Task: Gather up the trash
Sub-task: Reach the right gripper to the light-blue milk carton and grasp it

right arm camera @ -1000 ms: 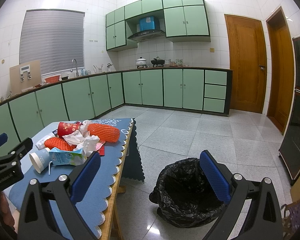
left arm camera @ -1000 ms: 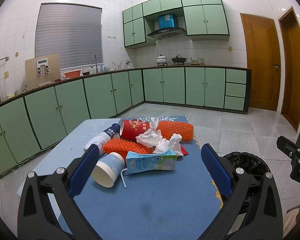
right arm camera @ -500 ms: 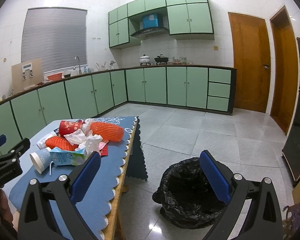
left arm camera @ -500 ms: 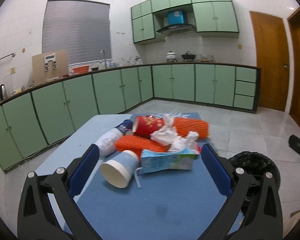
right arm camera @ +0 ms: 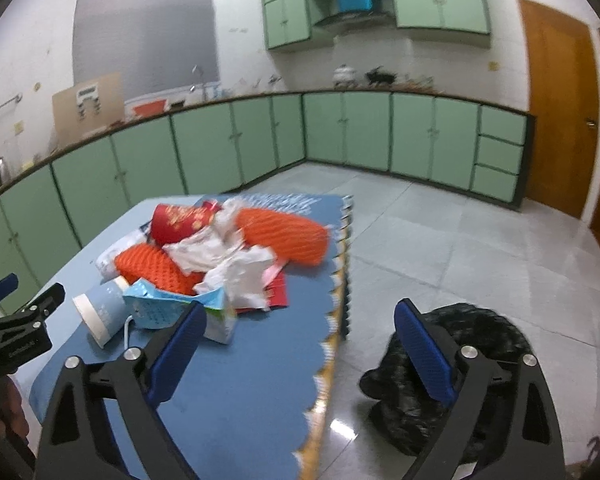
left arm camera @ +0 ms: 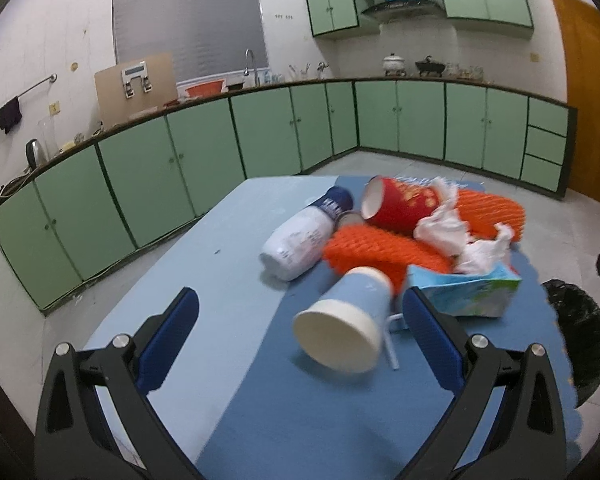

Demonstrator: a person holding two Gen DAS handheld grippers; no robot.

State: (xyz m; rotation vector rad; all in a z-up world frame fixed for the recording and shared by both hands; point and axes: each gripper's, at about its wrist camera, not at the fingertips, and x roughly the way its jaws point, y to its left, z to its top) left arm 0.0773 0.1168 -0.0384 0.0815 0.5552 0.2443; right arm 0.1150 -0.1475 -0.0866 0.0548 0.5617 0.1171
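Left gripper (left arm camera: 300, 320) agape, empty; right gripper (right arm camera: 300, 332) agape, just narrowing, empty; black-lined bin (right arm camera: 480, 360) contents unclear.

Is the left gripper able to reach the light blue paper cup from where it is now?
Probably yes. The left gripper is open, and the light blue paper cup lies on its side just ahead of the jaws, at the near edge of the pile, nothing in front of it.
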